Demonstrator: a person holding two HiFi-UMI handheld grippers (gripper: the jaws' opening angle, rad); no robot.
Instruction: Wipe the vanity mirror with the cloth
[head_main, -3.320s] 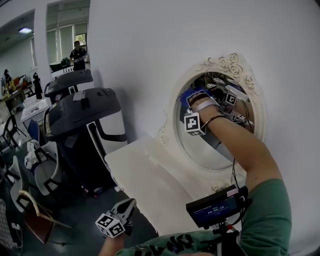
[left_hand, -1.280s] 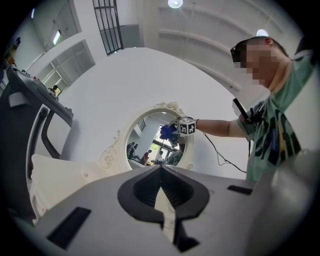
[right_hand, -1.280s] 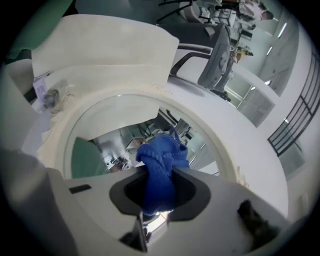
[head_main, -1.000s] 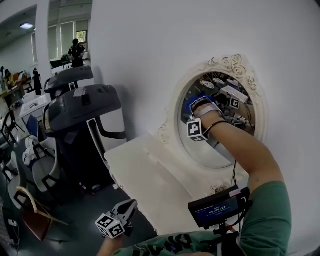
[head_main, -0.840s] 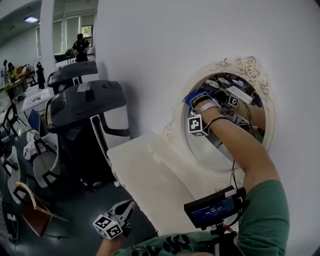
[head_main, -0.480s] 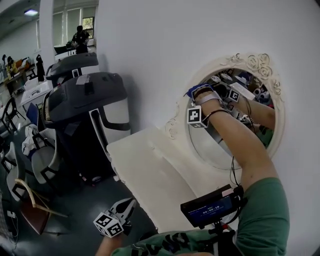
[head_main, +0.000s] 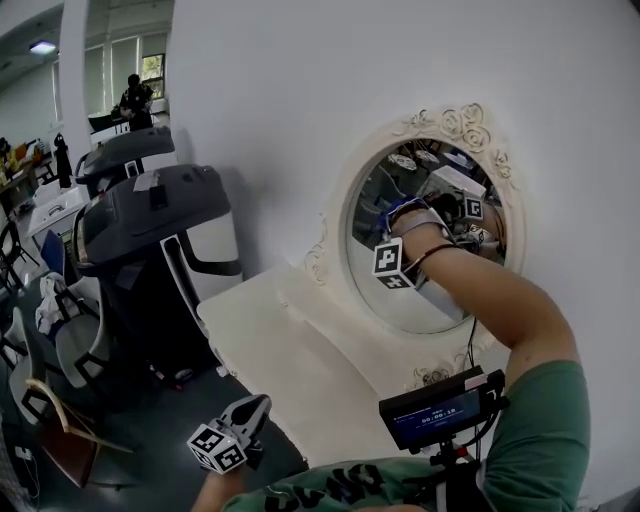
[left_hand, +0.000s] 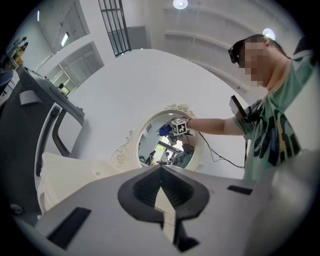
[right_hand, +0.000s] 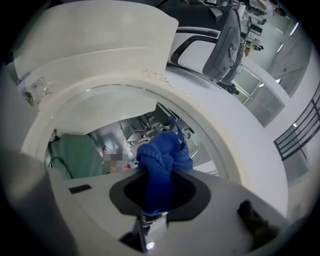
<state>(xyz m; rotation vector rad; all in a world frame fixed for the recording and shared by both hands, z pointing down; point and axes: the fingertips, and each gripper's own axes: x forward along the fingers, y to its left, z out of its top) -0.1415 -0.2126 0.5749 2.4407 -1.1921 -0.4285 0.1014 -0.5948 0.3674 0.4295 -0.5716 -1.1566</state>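
Note:
An oval vanity mirror (head_main: 415, 300) in an ornate white frame (head_main: 455, 120) hangs on the white wall above a white tabletop. My right gripper (head_main: 398, 222) is up against the upper middle of the glass, shut on a bunched blue cloth (right_hand: 162, 159) that presses on the mirror (right_hand: 107, 122). The cloth (left_hand: 163, 130) and mirror (left_hand: 165, 150) also show small in the left gripper view. My left gripper (head_main: 256, 408) hangs low in front of the table, away from the mirror, its jaws closed together with nothing between them (left_hand: 161, 172).
The white vanity top (head_main: 270, 345) runs below the mirror. Two dark grey machines (head_main: 150, 225) stand at the left, with chairs (head_main: 60, 345) on the floor beyond. A small screen (head_main: 440, 410) sits on my chest mount. A person (head_main: 130, 95) stands far back.
My right gripper has slid the blue cloth from the mirror's upper left rim down toward the middle of the glass. The head view shifted. The left gripper stayed low.

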